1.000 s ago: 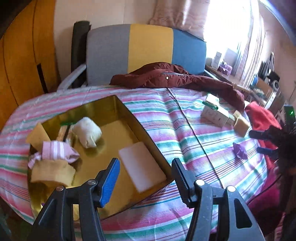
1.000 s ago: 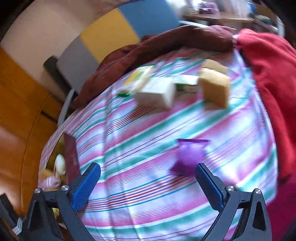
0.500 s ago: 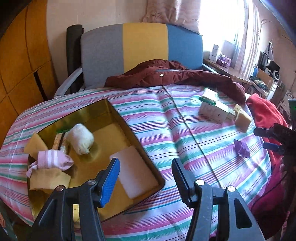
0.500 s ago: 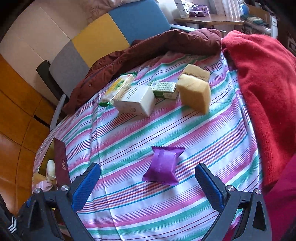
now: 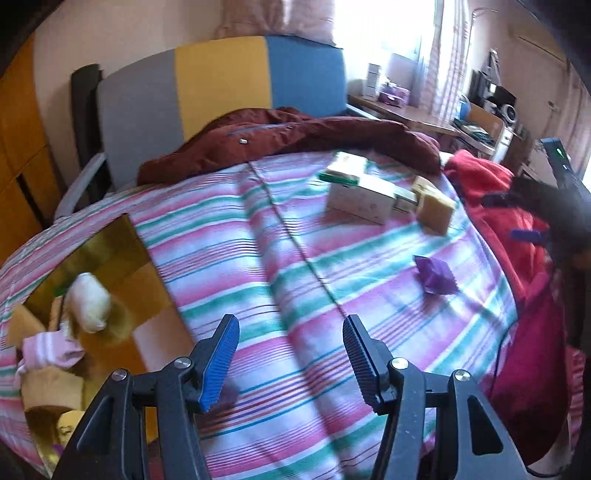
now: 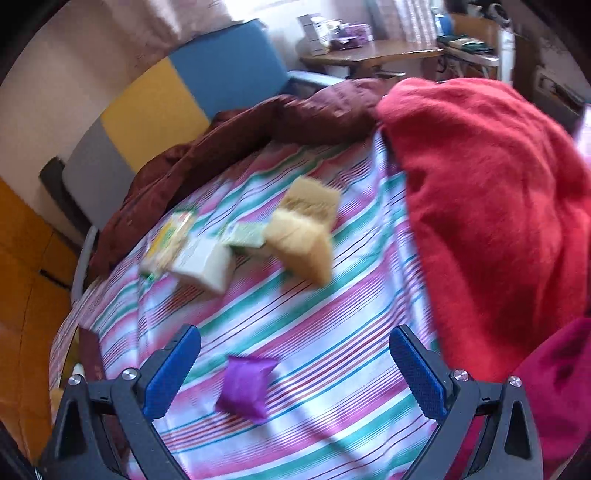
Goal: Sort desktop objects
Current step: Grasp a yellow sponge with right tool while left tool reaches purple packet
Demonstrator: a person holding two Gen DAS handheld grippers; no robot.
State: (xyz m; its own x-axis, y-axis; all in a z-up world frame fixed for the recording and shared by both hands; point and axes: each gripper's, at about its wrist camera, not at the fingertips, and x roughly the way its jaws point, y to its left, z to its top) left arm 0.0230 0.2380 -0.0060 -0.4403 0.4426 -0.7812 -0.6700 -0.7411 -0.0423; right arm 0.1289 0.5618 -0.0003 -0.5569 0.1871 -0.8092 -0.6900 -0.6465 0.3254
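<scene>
1. Purple packet lies on the striped tabletop, between the right gripper's fingers (spread, untouched).
2. Left gripper fingers apart, empty, well short of it.

Ahead of my tool stands a chair with a grey, yellow and blue back against a pale wall. Orange wooden panels rise to its left. To the right, a bright curtained window lights a cluttered wooden desk.
</scene>
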